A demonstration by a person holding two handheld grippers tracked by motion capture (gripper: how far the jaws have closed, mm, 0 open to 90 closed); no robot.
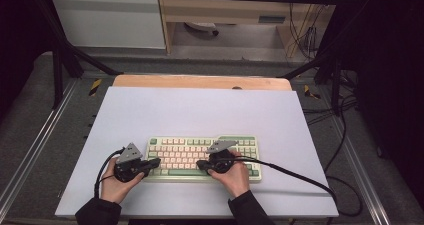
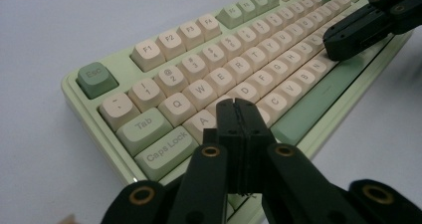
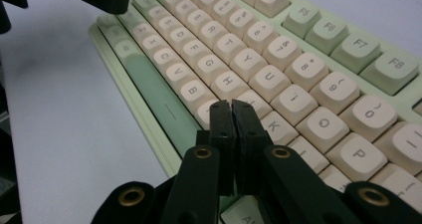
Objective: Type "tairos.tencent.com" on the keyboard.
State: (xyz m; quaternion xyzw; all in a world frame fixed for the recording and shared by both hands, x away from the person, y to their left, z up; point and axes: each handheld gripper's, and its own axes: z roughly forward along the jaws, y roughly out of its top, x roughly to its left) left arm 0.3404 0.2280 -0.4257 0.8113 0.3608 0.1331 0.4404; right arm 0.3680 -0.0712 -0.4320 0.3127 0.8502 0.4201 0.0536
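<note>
A pale green keyboard (image 1: 202,157) with cream keys lies on the near half of a white board (image 1: 200,115). My left gripper (image 1: 156,162) is shut with nothing in it, held in a hand at the keyboard's left end. In the left gripper view its tips (image 2: 238,105) hover at the A and S keys of the keyboard (image 2: 209,69). My right gripper (image 1: 201,164), also shut and empty, points left over the lower key rows. In the right gripper view its tips (image 3: 232,107) sit over the keys just above the space bar (image 3: 157,92).
The white board rests on a wooden table (image 1: 200,81) inside a black frame (image 1: 65,55). A black cable (image 1: 295,177) trails right from the right gripper, another (image 1: 102,172) loops by the left hand. Cabinets and loose wires stand beyond the table.
</note>
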